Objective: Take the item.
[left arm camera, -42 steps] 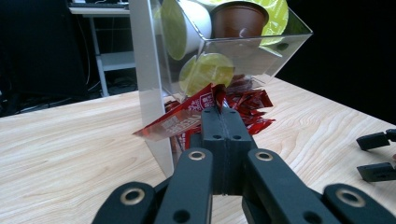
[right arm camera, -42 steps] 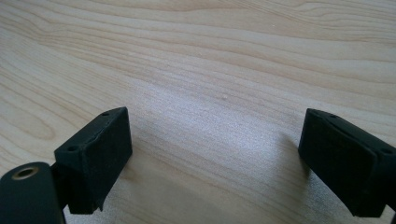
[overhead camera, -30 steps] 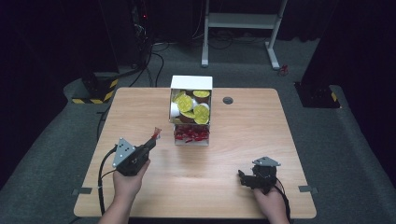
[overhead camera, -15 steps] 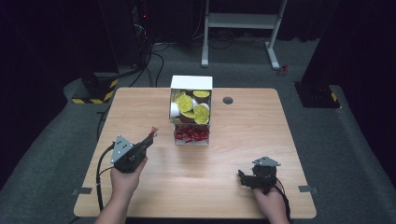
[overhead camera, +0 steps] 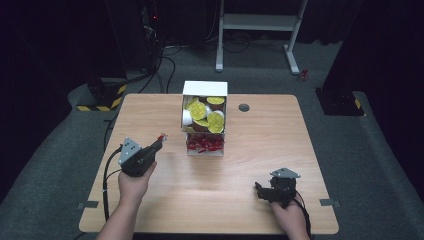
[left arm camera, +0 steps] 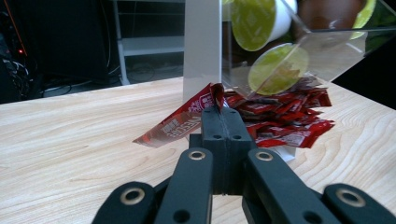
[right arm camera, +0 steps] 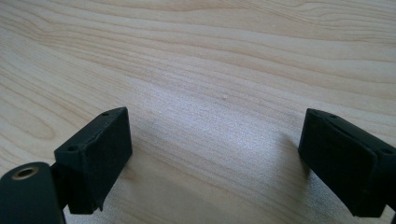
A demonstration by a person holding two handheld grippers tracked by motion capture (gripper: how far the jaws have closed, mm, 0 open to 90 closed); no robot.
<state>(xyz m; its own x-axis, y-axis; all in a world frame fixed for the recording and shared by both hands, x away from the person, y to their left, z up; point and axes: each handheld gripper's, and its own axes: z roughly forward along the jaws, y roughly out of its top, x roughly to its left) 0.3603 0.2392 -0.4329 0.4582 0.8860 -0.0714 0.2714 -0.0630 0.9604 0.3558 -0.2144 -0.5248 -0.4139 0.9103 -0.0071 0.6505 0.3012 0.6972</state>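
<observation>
Item: red sachet [left arm camera: 180, 125], pinched by one end in left hand-held gripper [left arm camera: 223, 108]. Handling: keep clamped, carry level clear of dispenser [overhead camera: 204, 118]. Right hand-held gripper [right arm camera: 212, 154]: wide, empty, over bench [overhead camera: 250, 165].

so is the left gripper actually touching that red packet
Touching. In the left gripper view the left gripper has its jaws shut on one end of the red packet, which sticks out above the table.
</observation>
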